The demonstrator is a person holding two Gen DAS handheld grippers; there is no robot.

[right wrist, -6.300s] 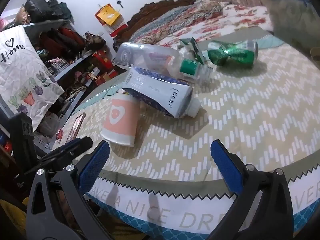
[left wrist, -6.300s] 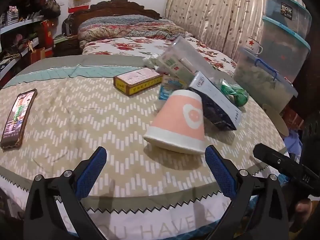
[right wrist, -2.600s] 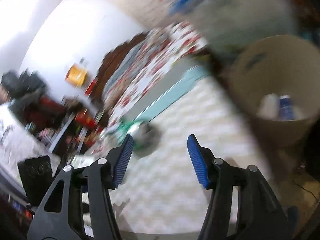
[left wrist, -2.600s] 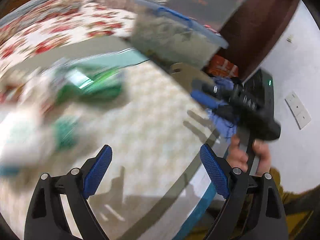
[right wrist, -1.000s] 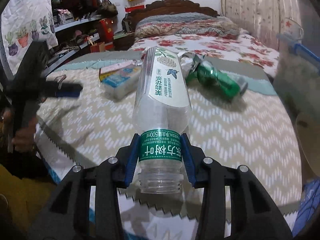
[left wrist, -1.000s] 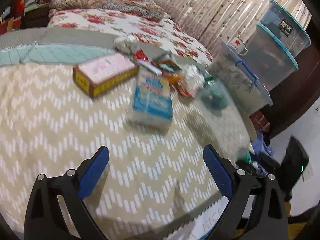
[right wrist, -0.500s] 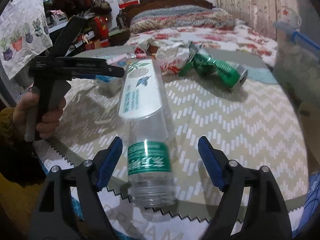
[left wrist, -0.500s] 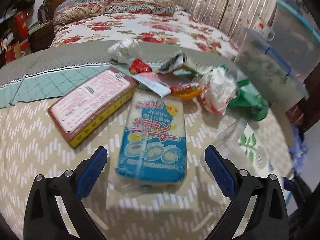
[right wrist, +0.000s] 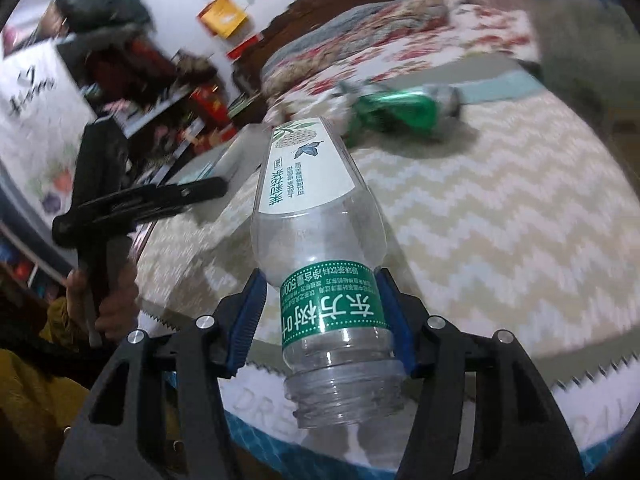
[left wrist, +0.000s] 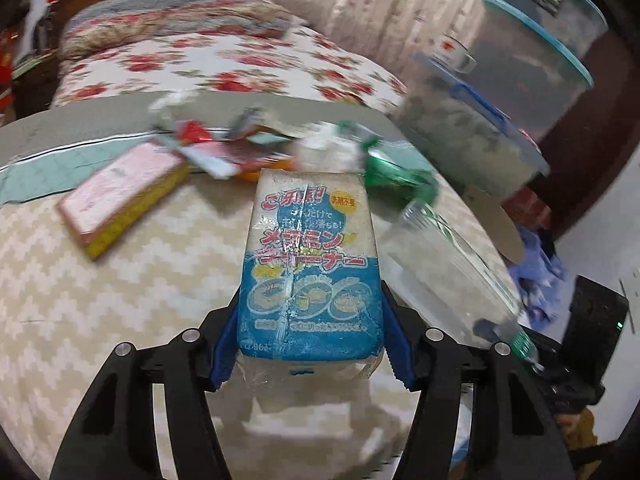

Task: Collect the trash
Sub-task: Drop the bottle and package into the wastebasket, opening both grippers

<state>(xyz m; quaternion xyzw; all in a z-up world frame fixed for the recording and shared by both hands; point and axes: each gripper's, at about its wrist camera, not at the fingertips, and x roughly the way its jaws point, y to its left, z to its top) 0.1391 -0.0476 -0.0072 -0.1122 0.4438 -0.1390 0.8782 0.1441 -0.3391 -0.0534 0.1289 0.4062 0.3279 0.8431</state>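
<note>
The left gripper is clamped on a blue sponge packet, its pads pressing the two long sides near the packet's near end, so the packet's long axis runs straight ahead along the fingers and its far end points toward the trash pile. That grip likely keeps the soft pack from folding while it is carried. The right gripper is closed on a clear plastic bottle at its green neck band — the narrow, stiff part, which probably gives a firmer hold than the thin body. The bottle's open mouth points back toward the gripper and its base points forward and slightly up. Ahead of the right gripper, on the zigzag-patterned cloth, lies a crushed green can. Ahead and to the left of the left gripper sits a pink and yellow box, still to be collected.
</note>
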